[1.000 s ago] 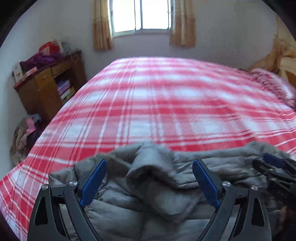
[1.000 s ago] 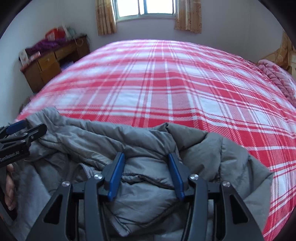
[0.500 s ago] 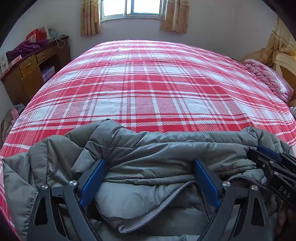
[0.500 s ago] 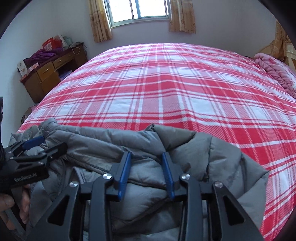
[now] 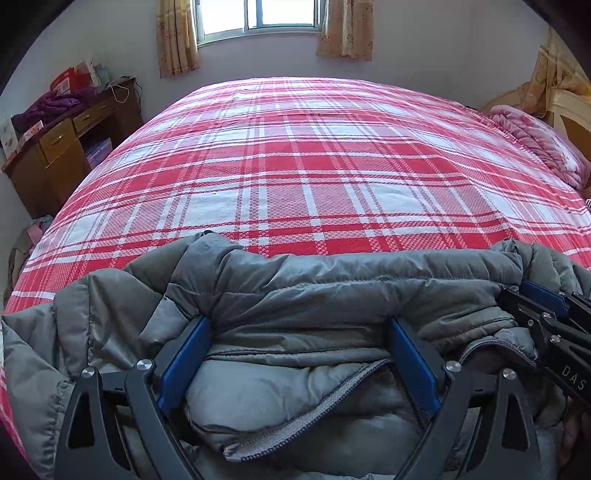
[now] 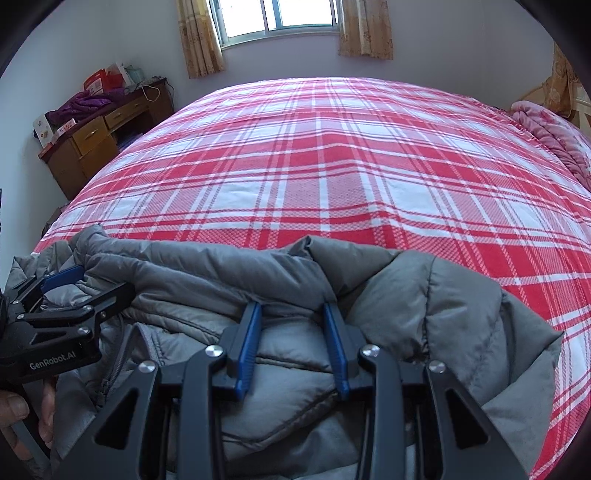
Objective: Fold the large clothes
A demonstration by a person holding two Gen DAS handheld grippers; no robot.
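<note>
Bedroom with a curtained window (image 5: pixel 258 14), a wooden desk (image 5: pixel 62 147) at the left wall and a bed (image 5: pixel 314 166) spread with a red-and-white plaid cover. Grey quilted down jacket (image 5: pixel 332 295) bunched at the near edge of the bed, its long axis running left to right across both wrist views, its open zipper (image 5: pixel 314 406) facing the cameras. Left gripper (image 5: pixel 301 343): fingers (image 5: pixel 184 358) spread wide, straddling a broad span of the jacket's upper roll, not pinching it. Right gripper (image 6: pixel 291 328): fingers (image 6: pixel 249 343) narrowly parted with a ridge of padded fabric between them; whether they actually clamp it cannot be told, as a gap shows beside the pads. Both grippers sit at the same near hem, side by side, the right one toward the jacket's right end. Judgement: the coming move depends on both fingers seizing this upper roll so the jacket can be carried forward onto the bare cover; the left is the less ready
</note>
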